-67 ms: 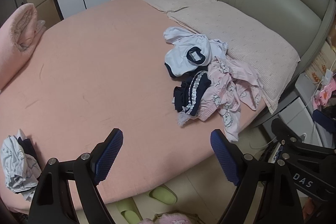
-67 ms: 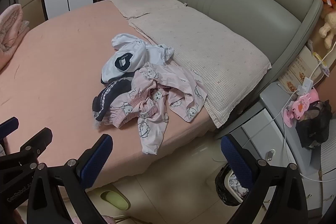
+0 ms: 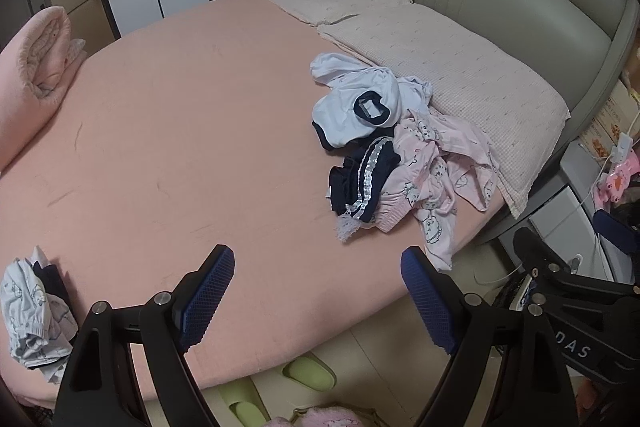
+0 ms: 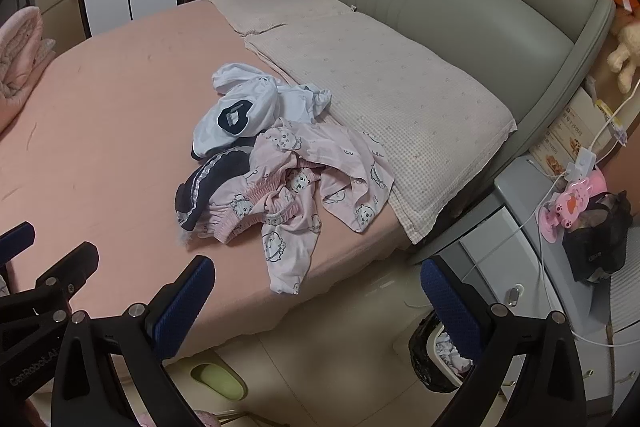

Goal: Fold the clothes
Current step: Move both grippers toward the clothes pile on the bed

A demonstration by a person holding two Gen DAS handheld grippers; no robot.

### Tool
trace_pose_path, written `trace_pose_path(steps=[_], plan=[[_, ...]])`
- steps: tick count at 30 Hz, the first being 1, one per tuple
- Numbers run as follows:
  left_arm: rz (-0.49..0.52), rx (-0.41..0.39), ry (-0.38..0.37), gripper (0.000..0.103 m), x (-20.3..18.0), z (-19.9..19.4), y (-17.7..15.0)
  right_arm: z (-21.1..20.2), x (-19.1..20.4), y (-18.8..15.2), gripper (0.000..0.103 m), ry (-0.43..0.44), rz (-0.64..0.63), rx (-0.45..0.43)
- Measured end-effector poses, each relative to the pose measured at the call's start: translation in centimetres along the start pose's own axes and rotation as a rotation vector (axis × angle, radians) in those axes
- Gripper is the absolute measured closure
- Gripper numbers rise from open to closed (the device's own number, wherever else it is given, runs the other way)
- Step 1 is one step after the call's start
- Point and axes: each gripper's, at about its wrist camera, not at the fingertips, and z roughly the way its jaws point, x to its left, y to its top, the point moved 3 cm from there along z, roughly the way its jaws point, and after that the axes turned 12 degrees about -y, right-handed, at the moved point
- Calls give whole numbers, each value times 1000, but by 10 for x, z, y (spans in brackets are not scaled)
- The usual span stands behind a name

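Black round bin (image 4: 430,359) on floor contains crumpled white cloth. Pink bed sheet (image 3: 180,147) carries soft rumpled garment pile (image 3: 400,155). Left gripper (image 3: 318,291) and right gripper (image 4: 316,303): jaws wide, empty.

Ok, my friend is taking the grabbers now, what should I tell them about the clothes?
Left gripper: open, empty, above the bed's near edge.
Right gripper: open, empty, near the bed's corner.
Unfolded pile by the pillow: white top, navy piece with a silver stripe, pink cartoon pyjamas, one leg hanging over the bed edge.
A small crumpled bundle lies at the bed's near left edge.
Done: nothing looks folded.
Left: fold every piece, probably starting with the pile.
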Motion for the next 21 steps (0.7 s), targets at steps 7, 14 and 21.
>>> trace_pose_path(steps=[7, 14, 21], plan=[[10, -6, 14, 18, -3, -3, 1, -2, -6, 1, 0, -13, -5, -6], [-1, -9, 6, 18, 1, 3, 3, 6, -1, 1, 0, 4, -17, 20], [-1, -17, -16, 18, 5, 15, 9, 22, 2, 0, 0, 85, 5, 66]])
